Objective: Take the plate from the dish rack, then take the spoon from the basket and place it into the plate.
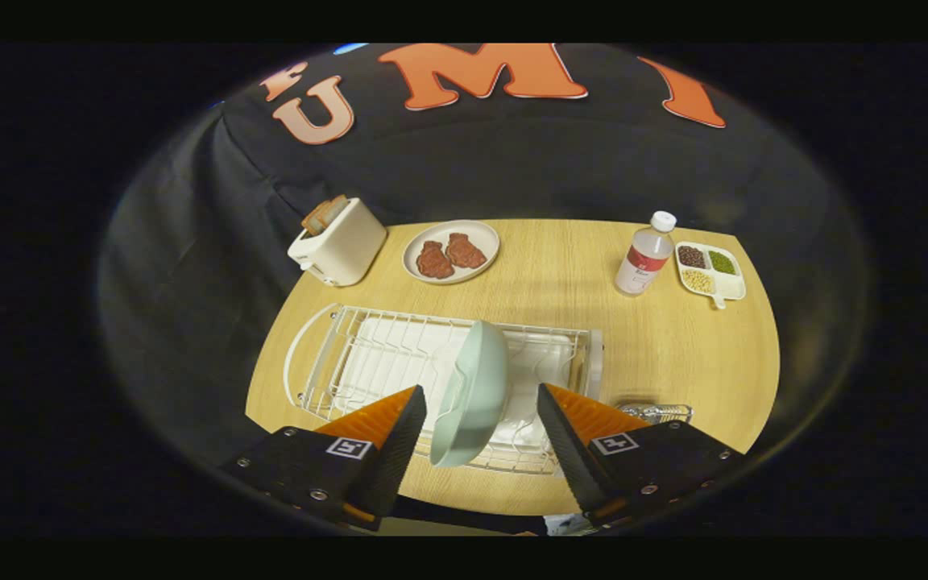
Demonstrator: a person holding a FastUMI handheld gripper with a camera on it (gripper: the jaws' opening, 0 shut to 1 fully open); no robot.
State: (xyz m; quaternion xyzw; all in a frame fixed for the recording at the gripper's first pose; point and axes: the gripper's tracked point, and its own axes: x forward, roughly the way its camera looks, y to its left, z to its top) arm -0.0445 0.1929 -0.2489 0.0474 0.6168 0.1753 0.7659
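Observation:
A pale green plate (472, 391) stands on edge in the white wire dish rack (367, 354) on the wooden table. My gripper (480, 419) is open, with one finger on each side of the plate's rim and a gap left on both sides. Just beyond the right finger lies the metal mesh basket (657, 412), only its top edge showing; I cannot make out the spoon in it.
Beyond the rack stand a white toaster (339, 242) with bread in it, a plate of brown meat pieces (452, 251), a clear bottle with a white cap (645, 256) and a small divided dish of beans (710, 270). Bare wooden table (673, 354) lies right of the rack.

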